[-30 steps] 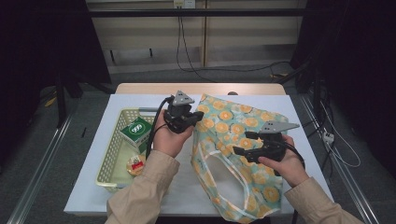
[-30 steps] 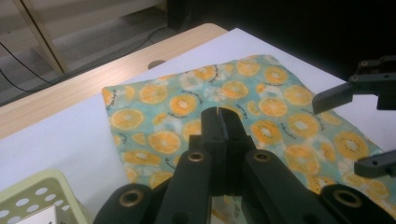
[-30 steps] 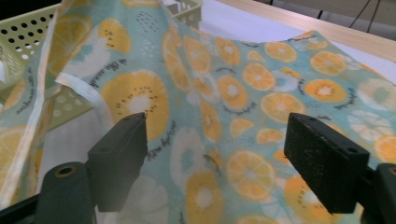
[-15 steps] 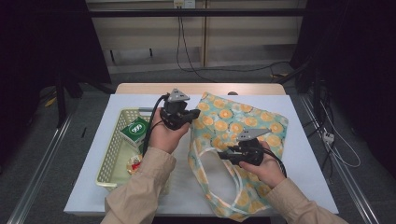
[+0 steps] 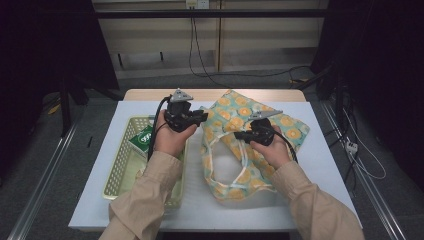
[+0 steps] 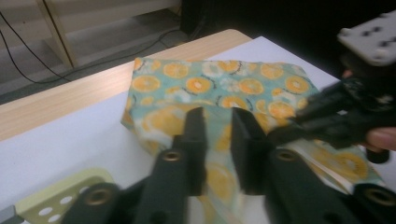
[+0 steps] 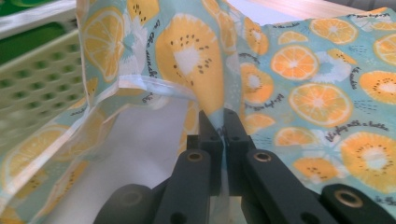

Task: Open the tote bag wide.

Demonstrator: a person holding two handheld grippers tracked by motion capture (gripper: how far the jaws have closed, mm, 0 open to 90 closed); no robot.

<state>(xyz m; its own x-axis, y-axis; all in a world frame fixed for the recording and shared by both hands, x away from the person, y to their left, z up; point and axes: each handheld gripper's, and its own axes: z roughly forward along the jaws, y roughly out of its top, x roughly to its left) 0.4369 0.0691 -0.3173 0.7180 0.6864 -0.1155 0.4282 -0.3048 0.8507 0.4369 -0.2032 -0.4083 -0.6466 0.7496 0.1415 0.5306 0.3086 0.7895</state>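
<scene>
The right gripper (image 5: 240, 135) is clamped on the rim of the fabric tote bag (image 5: 250, 145): in the right gripper view its jaws, having just been closing, meet on a fold of the printed cloth (image 7: 219, 109) with no gap showing between them. The left gripper (image 5: 202, 118) stands at the bag's far left edge; in the left gripper view its jaws are parted by a narrow gap, having just been opening, and the bag's cloth (image 6: 219, 140) lies between them, though whether the pads press on it cannot be told. The bag lies on the white table (image 5: 325, 165), right of centre, its mouth turned toward the person and held partly agape so that pale lining shows inside; nothing can be made out within it. Its cloth is teal, printed with orange and yellow citrus slices and small script, and a pair of pale handle straps (image 5: 225, 150) loops over its near half. Just beside the bag on the left sits a pale yellow perforated basket (image 5: 117, 175), holding a green carton (image 5: 141, 137); the left forearm hides much of its interior. The left hand (image 5: 172, 137) grips its tool from behind, over the basket's right rim, jaws pointing right toward the bag. The right hand (image 5: 270, 147) rests over the bag's middle, its tool pointing left. Both forearms, in tan sleeves (image 5: 150, 195), come in from the near edge.
</scene>
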